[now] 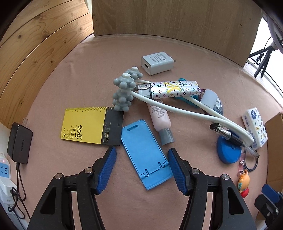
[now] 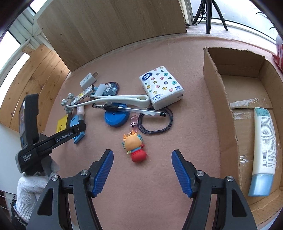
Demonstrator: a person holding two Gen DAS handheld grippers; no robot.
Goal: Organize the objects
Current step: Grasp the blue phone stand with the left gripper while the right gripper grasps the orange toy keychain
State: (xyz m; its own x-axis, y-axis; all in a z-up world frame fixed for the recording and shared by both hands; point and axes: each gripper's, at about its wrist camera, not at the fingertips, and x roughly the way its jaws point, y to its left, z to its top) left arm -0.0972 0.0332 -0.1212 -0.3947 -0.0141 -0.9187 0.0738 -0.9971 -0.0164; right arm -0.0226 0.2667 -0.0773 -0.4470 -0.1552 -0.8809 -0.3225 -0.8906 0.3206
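Note:
My left gripper is open, its fingers on either side of a blue phone stand that lies flat on the pink mat. Beyond it lie a yellow-black ruler card, a pink tube, a grey-knobbed massager with white arms, a patterned lighter and a white charger. My right gripper is open and empty just above a cartoon keychain. A pen, blue disc, black hair ties and tissue pack lie further on.
An open cardboard box stands at the right with a white lotion tube inside. A wooden board backs the mat. A power strip and black adapter sit at the left edge. A tripod stands behind.

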